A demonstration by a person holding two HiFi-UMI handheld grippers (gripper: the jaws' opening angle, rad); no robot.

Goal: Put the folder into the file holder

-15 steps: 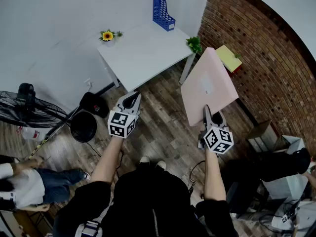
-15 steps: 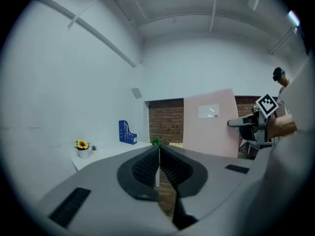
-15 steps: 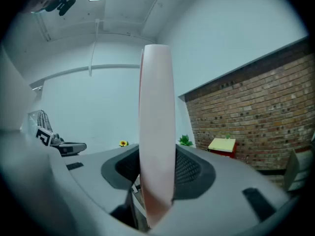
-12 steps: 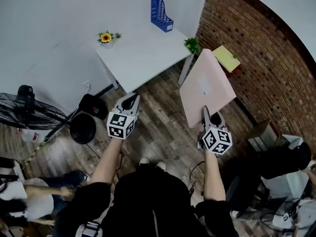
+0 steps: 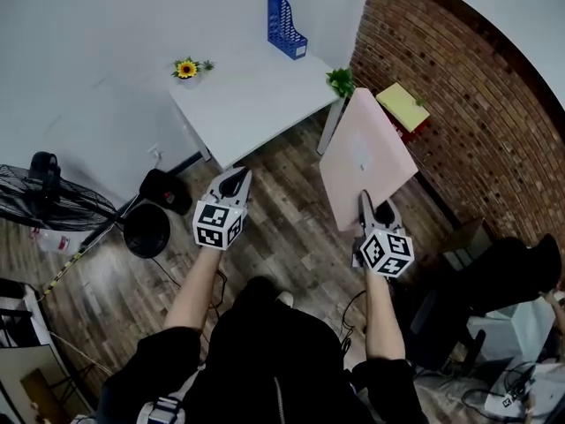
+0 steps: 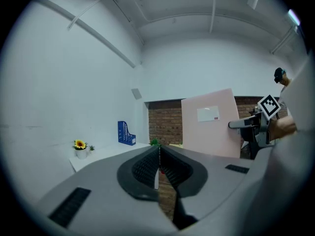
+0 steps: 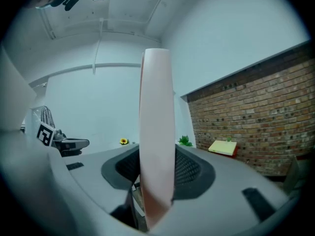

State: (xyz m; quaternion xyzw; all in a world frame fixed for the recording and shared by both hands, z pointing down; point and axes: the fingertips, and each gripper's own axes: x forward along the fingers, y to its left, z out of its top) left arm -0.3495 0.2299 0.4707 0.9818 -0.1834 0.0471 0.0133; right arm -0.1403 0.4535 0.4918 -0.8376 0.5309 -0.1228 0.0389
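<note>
A pink folder (image 5: 365,159) with a small white label stands upright on edge, and my right gripper (image 5: 371,208) is shut on its lower edge. In the right gripper view the folder (image 7: 156,132) fills the gap between the jaws. The blue file holder (image 5: 286,26) stands at the far end of the white table (image 5: 256,95), well ahead of both grippers. My left gripper (image 5: 231,180) is shut and holds nothing, level with the right one above the wooden floor. From the left gripper view I see the folder (image 6: 211,122) at the right and the file holder (image 6: 126,133) at the left.
A small sunflower pot (image 5: 187,69) sits on the table's left corner and a green plant (image 5: 341,79) by its right edge. A brick wall (image 5: 468,104) runs along the right, with a yellow-topped box (image 5: 403,106) against it. A fan (image 5: 53,203) and black stool (image 5: 147,228) stand at left.
The person at the lower left has left the view. The folder and both grippers have shifted only slightly; the table sits marginally closer to the left.
</note>
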